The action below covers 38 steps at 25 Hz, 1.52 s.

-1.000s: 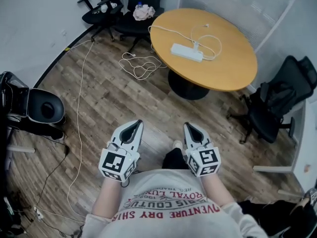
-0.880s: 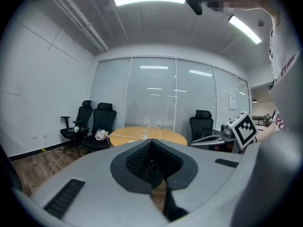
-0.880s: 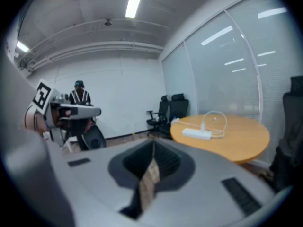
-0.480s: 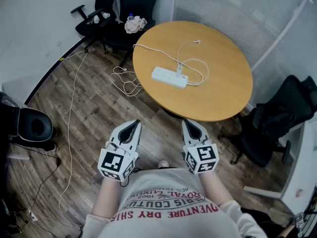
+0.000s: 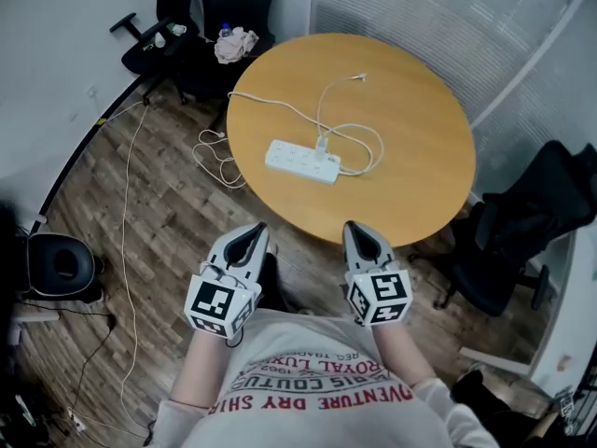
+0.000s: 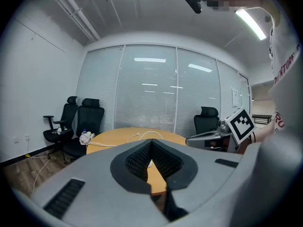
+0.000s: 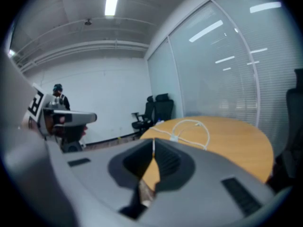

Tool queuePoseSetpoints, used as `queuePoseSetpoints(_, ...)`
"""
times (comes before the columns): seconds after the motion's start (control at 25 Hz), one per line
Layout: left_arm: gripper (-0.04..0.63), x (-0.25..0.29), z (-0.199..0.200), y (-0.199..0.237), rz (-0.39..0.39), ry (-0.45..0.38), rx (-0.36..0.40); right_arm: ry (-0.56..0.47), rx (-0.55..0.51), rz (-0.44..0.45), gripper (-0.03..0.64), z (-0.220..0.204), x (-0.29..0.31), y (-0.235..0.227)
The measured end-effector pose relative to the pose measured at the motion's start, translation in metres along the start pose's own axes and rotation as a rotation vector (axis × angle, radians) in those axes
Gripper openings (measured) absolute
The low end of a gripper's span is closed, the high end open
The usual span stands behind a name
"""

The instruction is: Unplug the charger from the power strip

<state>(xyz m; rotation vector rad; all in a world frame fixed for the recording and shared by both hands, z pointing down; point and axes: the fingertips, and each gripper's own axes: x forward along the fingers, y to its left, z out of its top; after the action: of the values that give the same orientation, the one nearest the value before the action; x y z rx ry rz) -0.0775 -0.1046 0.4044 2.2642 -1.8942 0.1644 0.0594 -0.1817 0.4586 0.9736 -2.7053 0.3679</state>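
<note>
Head view, the things: the power strip lies flat on the round wooden bench, toward its left half. The charger sits plugged in near the strip's right end, and its white cable loops away over the wood.
Head view, my hands: my left hand-held gripper and my right hand-held gripper are side by side close to my chest. Both are on my side of the bench's near edge, well apart from the strip.
Left gripper view, jaws: clenched, with the ribbed pads meeting and nothing between them. The bench lies ahead beyond the tips, with black office chairs to its left.
Right gripper view, jaws: clenched too, and empty. The charger and its cable loop show on the bench top ahead, beyond the tips.
Done so far: nothing of the unplugging, as I judge it. The charger is still seated in the strip and neither gripper touches anything.
Left to do: I must reach over the bench, release one gripper's jaws around the charger and close them on it. The other should probably steady the strip while I pull the charger out.
</note>
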Motion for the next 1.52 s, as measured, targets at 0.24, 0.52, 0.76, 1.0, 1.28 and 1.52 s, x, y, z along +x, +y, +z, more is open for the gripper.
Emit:
queuePoseSetpoints(0.24, 0.034, 0.080, 0.016, 0.029, -0.149, 0.009, 0.036, -0.021, 0.038, -0.108, 0.029, 0.023, 0.051, -0.029)
queuePoseSetpoints(0.52, 0.034, 0.156, 0.047, 0.083, -0.313, 0.017, 0.066, -0.001, 0.093, -0.281, 0.029, 0.045, 0.106, -0.059)
queuePoseSetpoints(0.76, 0.034, 0.209, 0.030, 0.123, -0.409, 0.078, 0.050, 0.085, 0.158, -0.389, 0.029, 0.027, 0.153, -0.078)
queuePoseSetpoints(1.0, 0.034, 0.240, -0.012, 0.135, -0.514, 0.167, 0.052, 0.176, 0.197, -0.444, 0.029, -0.003, 0.182, -0.089)
queuePoseSetpoints(1.28, 0.034, 0.263, -0.082, 0.125, -0.631, 0.305, 0.069, 0.329, 0.210, -0.455, 0.029, -0.049, 0.203, -0.092)
queuePoseSetpoints(1.52, 0.034, 0.273, -0.139, 0.107, -0.716, 0.446, 0.142, 0.425, 0.239, -0.460, 0.029, -0.081, 0.213, -0.093)
